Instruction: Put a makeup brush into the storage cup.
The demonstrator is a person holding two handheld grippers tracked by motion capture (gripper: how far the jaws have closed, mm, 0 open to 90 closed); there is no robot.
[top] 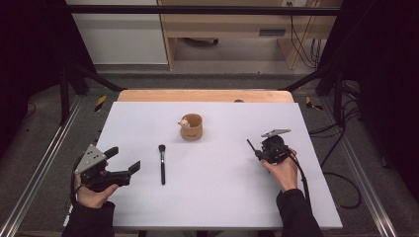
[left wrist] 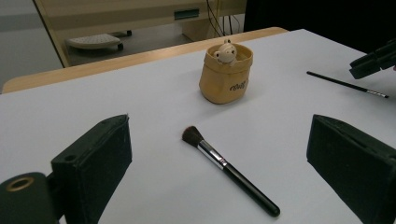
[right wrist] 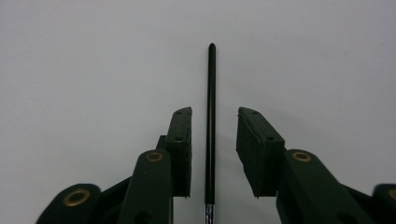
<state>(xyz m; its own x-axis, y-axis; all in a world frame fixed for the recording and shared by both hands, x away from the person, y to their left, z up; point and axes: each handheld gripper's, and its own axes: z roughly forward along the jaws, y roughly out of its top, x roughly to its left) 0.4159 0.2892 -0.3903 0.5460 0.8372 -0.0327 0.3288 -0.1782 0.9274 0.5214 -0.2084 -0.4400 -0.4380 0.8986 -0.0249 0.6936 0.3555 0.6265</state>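
Up top, the left claw [top: 123, 160] sits wide open at the near left of the white surface [top: 212, 197], and the right claw [top: 258, 150] hovers low at the right. The right gripper view tells more: a thin black brush [right wrist: 210, 121] lies between its jaws, which stand narrowly apart, touching neither side. The left gripper view catches that same thin brush [left wrist: 345, 84] lying on the surface beside the right claw's tip [left wrist: 373, 60]. A fat powder brush [top: 162, 164] lies flat, left of centre, bristles pointing away. Behind it, a tan cup [top: 191, 127] stands upright, a small pale figure [left wrist: 225, 50] peeking over its rim.
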